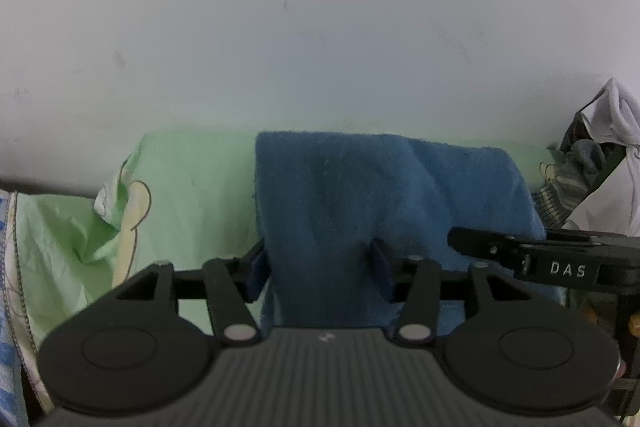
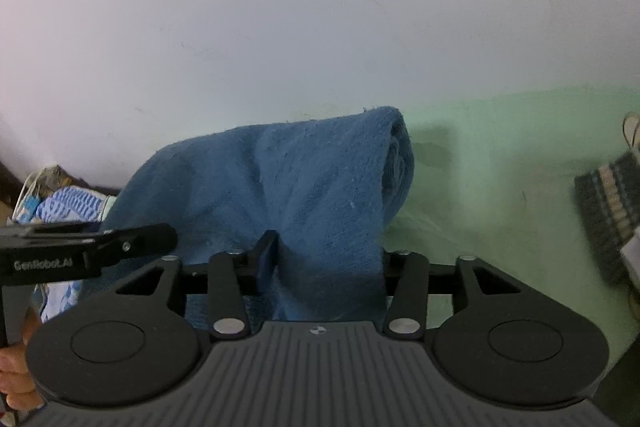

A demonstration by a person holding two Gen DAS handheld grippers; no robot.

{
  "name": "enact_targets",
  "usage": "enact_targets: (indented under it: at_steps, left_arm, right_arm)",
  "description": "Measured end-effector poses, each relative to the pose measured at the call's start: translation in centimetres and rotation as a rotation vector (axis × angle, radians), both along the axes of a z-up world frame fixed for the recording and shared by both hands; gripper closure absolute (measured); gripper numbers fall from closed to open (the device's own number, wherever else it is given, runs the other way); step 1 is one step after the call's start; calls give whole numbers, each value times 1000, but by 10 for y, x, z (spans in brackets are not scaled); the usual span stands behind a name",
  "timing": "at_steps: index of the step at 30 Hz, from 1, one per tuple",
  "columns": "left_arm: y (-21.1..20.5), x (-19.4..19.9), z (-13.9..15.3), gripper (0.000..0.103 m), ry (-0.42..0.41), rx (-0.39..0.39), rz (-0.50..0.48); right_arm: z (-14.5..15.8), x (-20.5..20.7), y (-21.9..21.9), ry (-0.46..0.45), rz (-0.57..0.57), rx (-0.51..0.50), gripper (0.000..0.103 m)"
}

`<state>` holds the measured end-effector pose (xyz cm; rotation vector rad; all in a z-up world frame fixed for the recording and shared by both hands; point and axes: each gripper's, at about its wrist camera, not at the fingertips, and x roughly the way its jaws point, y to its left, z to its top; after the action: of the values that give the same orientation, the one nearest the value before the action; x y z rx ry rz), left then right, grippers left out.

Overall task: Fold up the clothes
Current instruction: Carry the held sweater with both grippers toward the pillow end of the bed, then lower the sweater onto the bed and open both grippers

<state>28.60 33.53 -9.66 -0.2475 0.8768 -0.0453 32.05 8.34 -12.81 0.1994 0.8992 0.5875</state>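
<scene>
A thick blue towel (image 1: 380, 187) lies folded on the green sheet, its far edge against the wall. In the right wrist view the blue towel (image 2: 300, 179) shows a rolled fold on its right side. My left gripper (image 1: 320, 267) straddles the near left part of the towel, a bunched fold between its fingers, the pads slack beside it. My right gripper (image 2: 326, 259) straddles the near right part the same way; its right finger is hidden behind the cloth. Both stand partly open.
The green printed bedsheet (image 1: 192, 179) spreads to both sides under a white wall (image 1: 320, 27). A white garment (image 1: 616, 131) and striped grey cloth (image 1: 560, 195) lie at the right. Blue-and-white patterned cloth (image 2: 68, 207) lies left. A hand (image 2: 12, 367) grips the left handle.
</scene>
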Motion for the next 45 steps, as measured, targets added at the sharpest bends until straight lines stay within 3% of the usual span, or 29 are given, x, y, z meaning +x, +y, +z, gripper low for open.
enact_targets:
  at_steps: [4, 7, 11, 15, 20, 23, 27, 30, 33, 37, 42, 45]
  left_arm:
    - [9, -12, 9, 47, -35, -12, 7]
    - [18, -27, 19, 31, -79, -8, 26]
    - [28, -39, 21, 33, -83, -16, 53]
    - [18, -47, 9, 42, -49, 17, 34]
    - [1, -56, -8, 43, -28, 102, 2]
    - [3, -60, -8, 42, -22, 93, 7]
    - [11, -74, 14, 49, -97, 83, 23]
    - [13, -79, 34, 44, -167, 62, 32]
    - [10, -75, 49, 44, -223, 29, 36]
    - [-11, -54, 24, 51, -148, 25, -4]
    - [-15, -51, -14, 50, -71, 82, 15]
    - [-16, -57, -22, 49, -97, 116, 1]
  right_arm:
    - [4, -6, -11, -25, -29, 34, 52]
    - [13, -17, -19, -86, -34, 10, 53]
    - [24, -35, -27, -166, -55, -22, 55]
    - [25, -48, -26, -186, -48, -49, 55]
    - [15, -56, -20, -165, -11, -86, 56]
    - [17, -63, -24, -204, -68, -87, 56]
    - [34, -75, -32, -295, -111, -7, 57]
    - [39, -80, -18, -343, -42, -34, 59]
    - [35, -80, 0, -352, 15, -67, 74]
    - [22, -78, 15, -312, 42, -97, 78]
    - [11, -79, 15, -287, 81, -106, 78]
    - [2, -74, 12, -262, 87, -79, 78]
